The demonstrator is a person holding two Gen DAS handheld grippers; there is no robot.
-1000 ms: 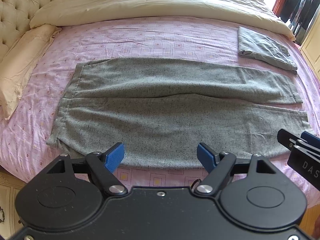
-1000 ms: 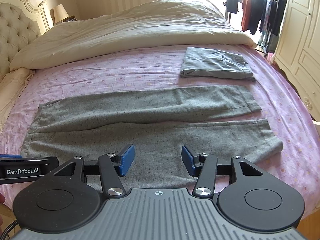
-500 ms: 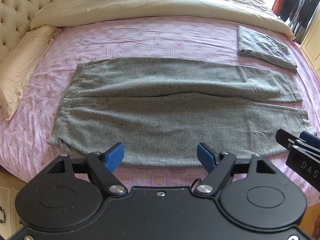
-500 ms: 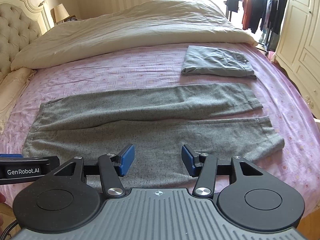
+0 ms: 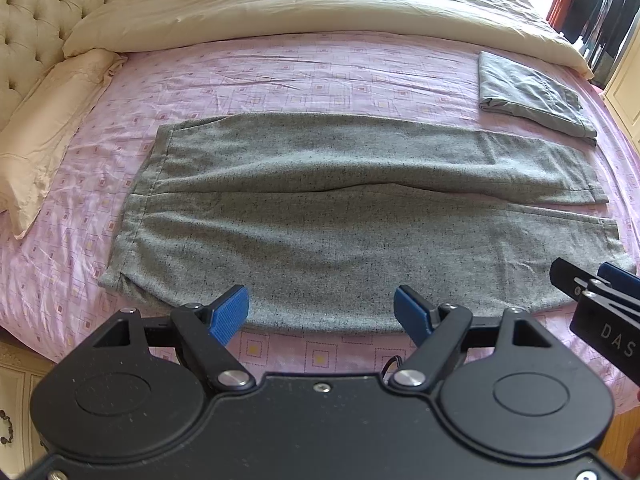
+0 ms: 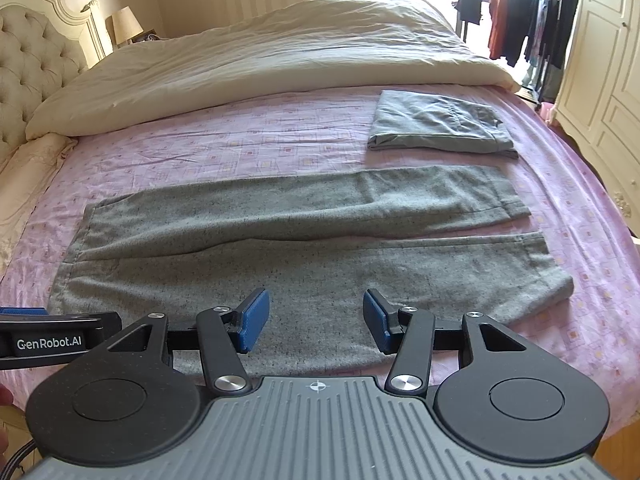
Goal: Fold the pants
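Observation:
Grey speckled pants [image 5: 340,208] lie flat across the pink bed sheet, waistband to the left, both legs running to the right; they also show in the right wrist view [image 6: 288,248]. My left gripper [image 5: 320,314] is open and empty, hovering above the near edge of the near leg. My right gripper [image 6: 316,320] is open and empty, above the same near leg further to the right. The right gripper's tip shows in the left wrist view [image 5: 596,284].
A folded grey garment [image 6: 440,126] lies on the pink sheet [image 6: 240,144] beyond the pant cuffs. A cream duvet [image 6: 260,64] covers the far half. A pillow [image 5: 48,128] and tufted headboard are at left. White wardrobe [image 6: 604,80] and hanging clothes stand at right.
Both grippers have drifted slightly, so the pants sit a little lower in the views. Both stay open; the pants have not moved.

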